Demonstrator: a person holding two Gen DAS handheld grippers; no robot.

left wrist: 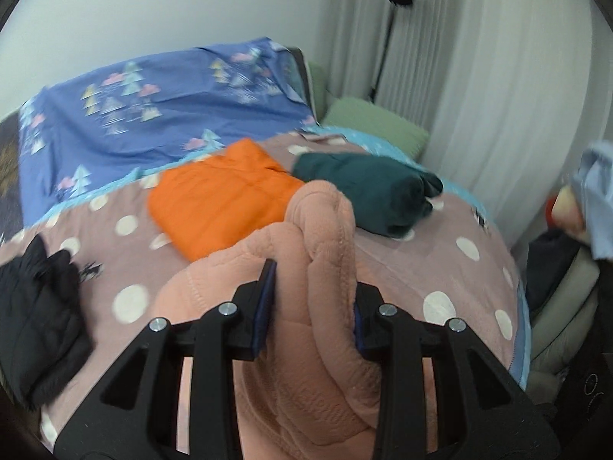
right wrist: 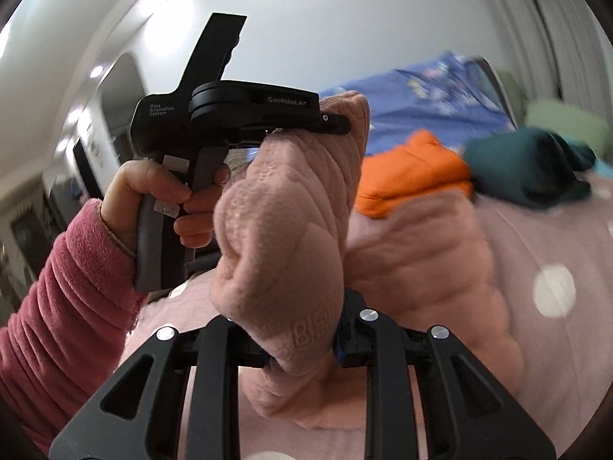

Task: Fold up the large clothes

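Observation:
A thick pink fleece garment [left wrist: 318, 253] hangs bunched between both grippers above the bed. In the left wrist view my left gripper [left wrist: 312, 306] is shut on a raised fold of it. The right wrist view shows my right gripper [right wrist: 302, 341] shut on another bundled fold of the pink garment [right wrist: 283, 230], while the rest lies on the bed [right wrist: 421, 253]. Up and to the left, a hand in a pink-red sleeve [right wrist: 57, 287] holds the left gripper [right wrist: 337, 122], which clamps the top of the garment. A folded orange garment [left wrist: 222, 199] and a folded dark teal garment [left wrist: 379, 195] lie further back.
The bed has a dusty-pink cover with white dots [left wrist: 452, 268]. A black garment [left wrist: 34, 314] lies at its left edge. A blue patterned sheet [left wrist: 161, 107] and a green pillow [left wrist: 375, 126] are at the head. White curtains [left wrist: 498, 96] and piled clothes [left wrist: 555, 268] stand to the right.

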